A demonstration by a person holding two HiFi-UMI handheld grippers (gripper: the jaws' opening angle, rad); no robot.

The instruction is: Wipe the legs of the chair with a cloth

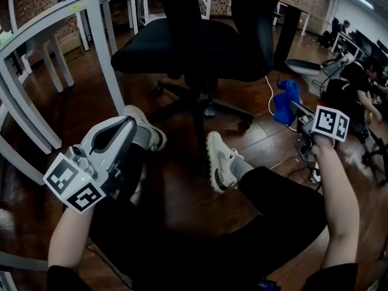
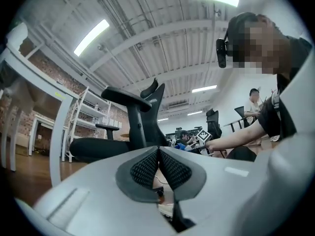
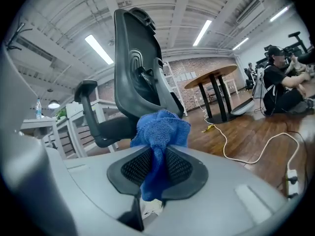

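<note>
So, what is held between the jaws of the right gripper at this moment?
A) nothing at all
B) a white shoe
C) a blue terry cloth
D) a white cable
C: in the right gripper view, the blue terry cloth is pinched between the closed jaws of the right gripper and bunches up above them.

The left gripper (image 1: pixel 130 125), lower left, and right gripper (image 1: pixel 298 111), right edge, are grey with black-and-white marker cubes (image 1: pixel 74 183). Black trousers (image 1: pixel 267 223), white sneakers (image 1: pixel 219 160), black sleeves (image 1: pixel 330 277).
</note>
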